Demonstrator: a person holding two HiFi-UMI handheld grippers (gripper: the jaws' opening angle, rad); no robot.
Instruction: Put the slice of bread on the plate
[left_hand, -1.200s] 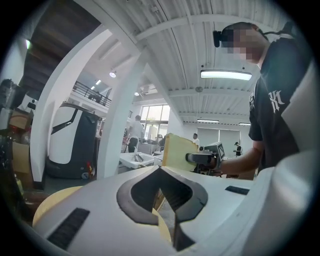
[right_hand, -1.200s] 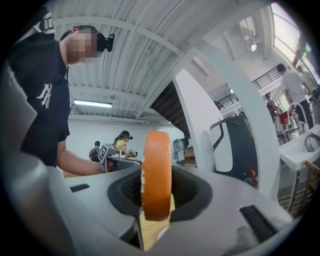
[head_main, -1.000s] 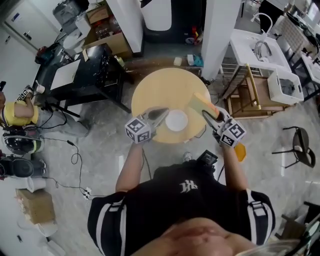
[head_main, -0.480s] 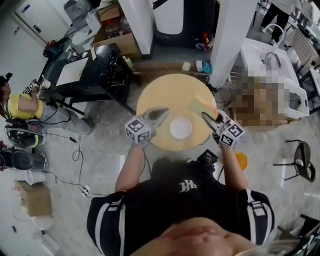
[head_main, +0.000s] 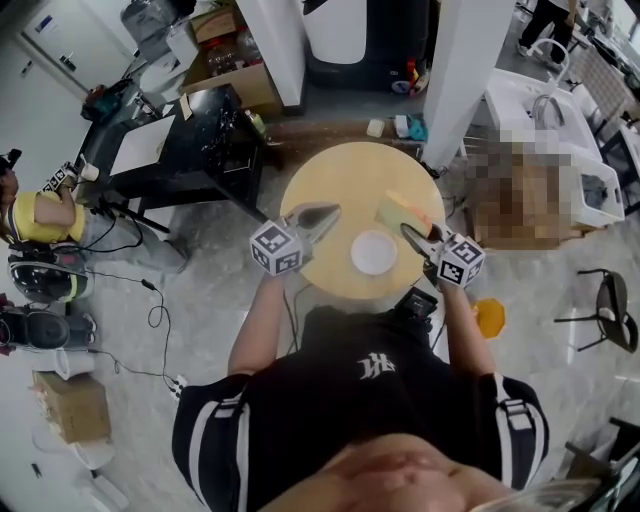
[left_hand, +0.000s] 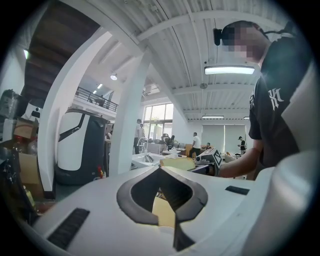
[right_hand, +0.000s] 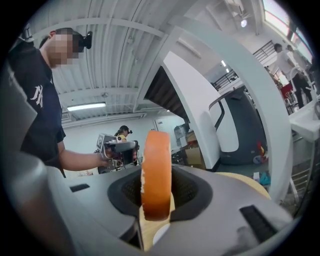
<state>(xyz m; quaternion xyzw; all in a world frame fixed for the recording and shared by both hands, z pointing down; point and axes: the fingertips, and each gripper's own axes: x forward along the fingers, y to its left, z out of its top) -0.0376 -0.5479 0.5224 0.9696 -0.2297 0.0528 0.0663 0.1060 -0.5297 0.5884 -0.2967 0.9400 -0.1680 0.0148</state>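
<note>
Right tongs (head_main: 418, 238), narrowly parted, clamp the slice of bread (right_hand: 156, 172); left tongs (left_hand: 160, 169) are closed and empty.

plate (right_hand: 159, 240): showing only as a white sliver in the right gripper view, the rest lying hidden
table (left_hand: 163, 214): peeking through the left gripper (left_hand: 160, 170) — mostly being covered
bread (head_main: 402, 210): near end disappearing into the right gripper (head_main: 408, 231)
</note>
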